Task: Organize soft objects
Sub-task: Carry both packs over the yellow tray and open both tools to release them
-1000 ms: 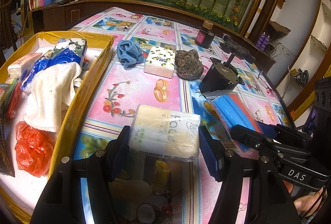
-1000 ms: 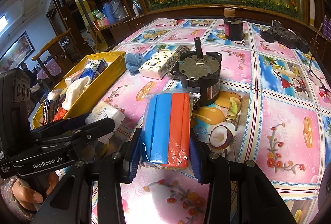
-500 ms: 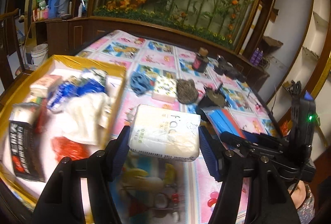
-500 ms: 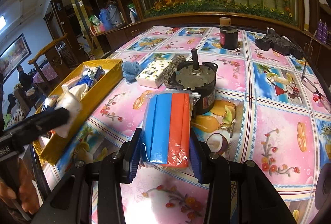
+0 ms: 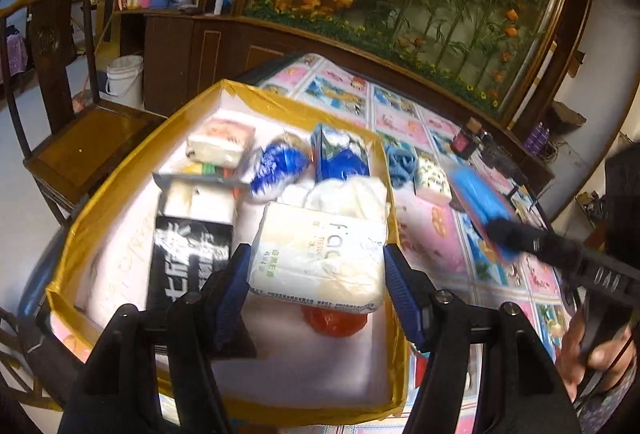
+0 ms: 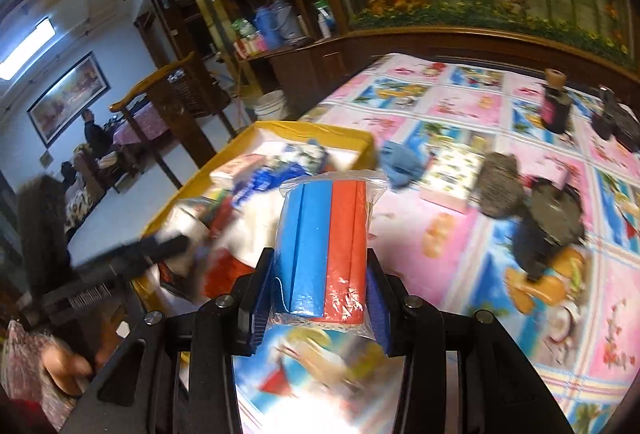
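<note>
**Now both packs held at the yellow box**

Currently the left gripper (image 5: 316, 270) has its jaws clenched on a white tissue pack (image 5: 320, 254), the blue pads pressing its two short ends. The pack hangs over the yellow box (image 5: 120, 189), above the box's near right corner.

Inside the box: a black printed packet (image 5: 188, 258) along its left part, a small pink-white tissue pack (image 5: 222, 143) at the far end, blue-and-white wrapped bundles (image 5: 280, 165) beside that, a white cloth (image 5: 352, 193) against the right wall, an orange-red bag (image 5: 336, 320) under the held pack.

The right gripper (image 6: 320, 306) has its jaws clenched on a clear bag of blue and orange sponges (image 6: 324, 246). The bag sits just outside the box's right wall, over the patterned worktop (image 6: 460, 254).

Right of the box on the worktop: a blue rag (image 6: 400, 163), next a patterned tissue box (image 6: 452, 171), then a brown knitted piece (image 6: 500, 185) and a dark motor (image 6: 552, 222). Farther back stands a dark bottle (image 6: 555, 105).

A wooden chair (image 5: 88, 141) stands left of the box, off the worktop.
</note>
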### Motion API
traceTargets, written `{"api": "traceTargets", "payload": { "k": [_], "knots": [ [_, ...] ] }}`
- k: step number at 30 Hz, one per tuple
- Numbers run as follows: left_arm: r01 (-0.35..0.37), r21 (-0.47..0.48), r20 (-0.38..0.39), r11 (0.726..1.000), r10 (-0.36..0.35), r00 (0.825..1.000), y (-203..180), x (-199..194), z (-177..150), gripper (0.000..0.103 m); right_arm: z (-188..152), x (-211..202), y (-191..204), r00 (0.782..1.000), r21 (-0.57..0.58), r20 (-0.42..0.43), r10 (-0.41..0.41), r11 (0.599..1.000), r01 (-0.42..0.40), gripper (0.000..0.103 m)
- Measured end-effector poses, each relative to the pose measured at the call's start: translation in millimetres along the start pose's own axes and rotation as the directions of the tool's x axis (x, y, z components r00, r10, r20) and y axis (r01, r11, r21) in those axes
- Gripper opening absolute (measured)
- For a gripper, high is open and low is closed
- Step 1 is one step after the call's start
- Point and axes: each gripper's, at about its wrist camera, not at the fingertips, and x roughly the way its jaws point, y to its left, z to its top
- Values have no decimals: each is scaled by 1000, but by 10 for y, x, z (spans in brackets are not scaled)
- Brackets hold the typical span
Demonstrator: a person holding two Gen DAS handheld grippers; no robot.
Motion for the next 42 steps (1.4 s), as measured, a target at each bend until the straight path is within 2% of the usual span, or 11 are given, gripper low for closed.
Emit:
{"api": "traceTargets", "payload": {
  "k": [8,14,23,29,31,33,35,37,42],
  "knots": [
    [7,47,-29,999,-6,1000,36,154,-65,64,553,658,418,999,-17,-48,14,1000,-15,45],
    [1,79,-45,997,3,999,54,210,-91,64,865,1258,607,994,-49,-104,-28,999,23,45],
    [-8,97,-36,995,11,999,92,199,-115,64,1115,1963,572,984,-17,-171,-58,998,56,46],
    [-3,83,-35,997,6,999,147,214,-104,65,1092,2116,508,978,-15,-200,-55,998,53,48],
    [-3,77,-35,997,6,999,153,213,-99,68,1079,2106,516,977,-21,-208,-48,999,45,54],
    [-2,72,-39,997,5,999,161,214,-89,75,1077,2050,530,980,-22,-197,-35,999,31,72],
    [-4,65,-40,998,7,999,164,205,-81,77,1076,1973,555,983,-29,-181,-18,999,13,78],
    [-6,60,-39,998,8,999,161,185,-76,77,1067,1879,576,986,-39,-164,-24,999,18,78],
    [-3,55,-21,998,4,1000,102,119,-76,77,977,1541,553,993,-27,-113,23,999,-26,78]
  ]
}}
